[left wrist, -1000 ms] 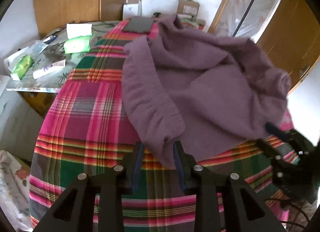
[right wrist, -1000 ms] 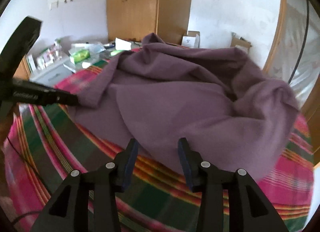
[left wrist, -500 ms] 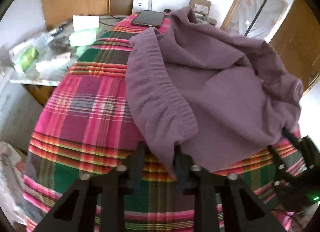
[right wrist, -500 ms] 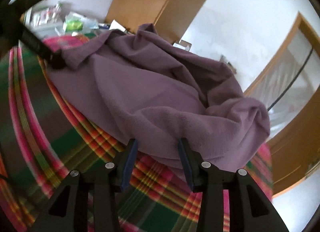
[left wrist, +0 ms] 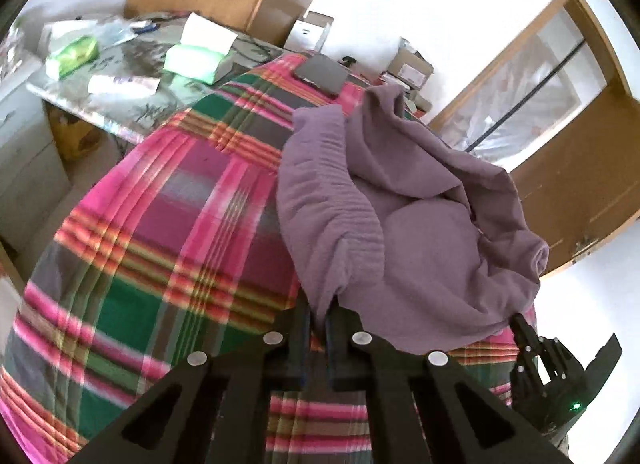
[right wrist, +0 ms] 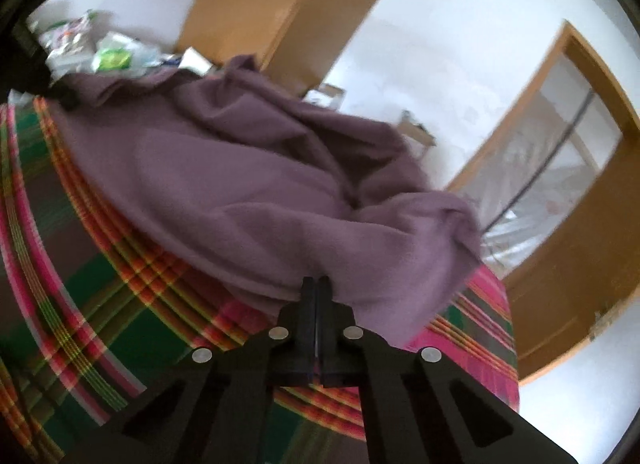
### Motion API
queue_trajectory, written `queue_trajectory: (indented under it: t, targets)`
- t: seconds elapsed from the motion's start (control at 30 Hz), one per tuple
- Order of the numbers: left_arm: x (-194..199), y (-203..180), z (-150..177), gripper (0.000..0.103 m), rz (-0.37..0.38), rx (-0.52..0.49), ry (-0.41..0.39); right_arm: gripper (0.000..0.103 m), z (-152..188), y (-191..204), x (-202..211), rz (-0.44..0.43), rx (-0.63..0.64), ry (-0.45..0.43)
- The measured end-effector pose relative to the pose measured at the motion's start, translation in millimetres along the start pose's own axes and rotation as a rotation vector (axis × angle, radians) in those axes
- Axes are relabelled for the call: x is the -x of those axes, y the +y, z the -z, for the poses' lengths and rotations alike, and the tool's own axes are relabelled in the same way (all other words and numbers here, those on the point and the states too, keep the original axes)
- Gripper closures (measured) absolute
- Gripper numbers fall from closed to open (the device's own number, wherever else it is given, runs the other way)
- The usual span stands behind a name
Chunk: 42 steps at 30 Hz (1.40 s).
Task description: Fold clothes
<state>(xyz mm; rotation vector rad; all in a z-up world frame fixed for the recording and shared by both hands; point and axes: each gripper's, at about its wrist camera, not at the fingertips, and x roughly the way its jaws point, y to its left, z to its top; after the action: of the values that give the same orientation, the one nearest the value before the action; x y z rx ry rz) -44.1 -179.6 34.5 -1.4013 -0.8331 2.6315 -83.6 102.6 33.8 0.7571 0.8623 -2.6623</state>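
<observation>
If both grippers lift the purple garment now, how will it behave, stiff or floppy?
Probably floppy: the purple garment lies in soft folds on the plaid cloth. It likely sags between the left gripper and right gripper. Its fuzzy surface suggests little slipping.

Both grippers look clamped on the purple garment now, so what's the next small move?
Probably lift both corners together and draw them apart. The left gripper pinches the ribbed waistband end and the right gripper the near hem, but the purple garment is bunched in deep folds on the plaid cloth, so it needs spreading flat before folding.
</observation>
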Motion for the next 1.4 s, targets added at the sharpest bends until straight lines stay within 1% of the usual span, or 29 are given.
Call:
queue_trajectory:
  t: [0.1, 0.13, 0.23, 0.3, 0.37, 0.47, 0.53, 0.6, 0.67, 0.7, 0.73, 0.97, 1.07, 1.17, 1.2, 1.23, 1.3, 1.37, 1.4]
  targets:
    - [3, 11, 5, 0.098, 0.022, 0.042, 0.002, 0.103, 5, -13, 8, 0.026, -0.039, 0.011]
    - [5, 13, 7, 0.098, 0.025, 0.055, -0.007, 0.103, 6, -16, 10, 0.023, -0.046, 0.014]
    - [9, 12, 10, 0.098, 0.025, 0.048, -0.02, 0.103, 10, -20, 14, -0.01, -0.062, 0.02]
    - [11, 10, 12, 0.098, 0.026, 0.041, -0.031, 0.102, 11, -25, 12, -0.064, -0.118, 0.037]
    - [13, 11, 12, 0.098, 0.033, 0.048, -0.037, 0.098, 12, -31, 8, -0.127, -0.188, 0.056]
    - [16, 15, 11, 0.098, 0.038, 0.059, -0.044, 0.095, 19, -50, -1, -0.227, -0.369, 0.094]
    - [16, 17, 12, 0.098, 0.036, 0.062, -0.041, 0.093, 25, -61, -6, -0.263, -0.47, 0.107]
    - [15, 20, 14, 0.098, 0.036, 0.069, -0.039, 0.093, 26, -68, -8, -0.293, -0.524, 0.096]
    - [14, 24, 15, 0.098, 0.04, 0.081, -0.034, 0.089, 25, -74, -9, -0.316, -0.57, 0.084]
    - [14, 26, 16, 0.098, 0.041, 0.086, -0.031, 0.083, 24, -77, -10, -0.327, -0.594, 0.078]
    - [13, 28, 16, 0.098, 0.041, 0.092, -0.028, 0.08, 24, -80, -11, -0.339, -0.617, 0.071]
    - [15, 38, 19, 0.098, 0.043, 0.117, -0.025, 0.079, 20, -100, -16, -0.42, -0.778, 0.037]
    - [17, 39, 20, 0.098, 0.046, 0.116, -0.027, 0.076, 14, -102, -19, -0.44, -0.802, 0.023]
    - [19, 40, 21, 0.099, 0.054, 0.124, -0.034, 0.066, 8, -104, -29, -0.494, -0.821, 0.036]
    - [20, 41, 22, 0.099, 0.056, 0.129, -0.035, 0.057, 8, -104, -33, -0.506, -0.834, 0.048]
    - [19, 41, 23, 0.099, 0.056, 0.13, -0.032, 0.057, 8, -103, -37, -0.504, -0.843, 0.058]
    - [18, 42, 24, 0.099, 0.058, 0.134, -0.025, 0.057, 9, -104, -40, -0.48, -0.866, 0.066]
    - [18, 42, 26, 0.099, 0.06, 0.131, -0.02, 0.072, 10, -105, -42, -0.454, -0.891, 0.071]
    - [18, 42, 26, 0.099, 0.063, 0.134, -0.018, 0.082, 11, -105, -42, -0.447, -0.9, 0.075]
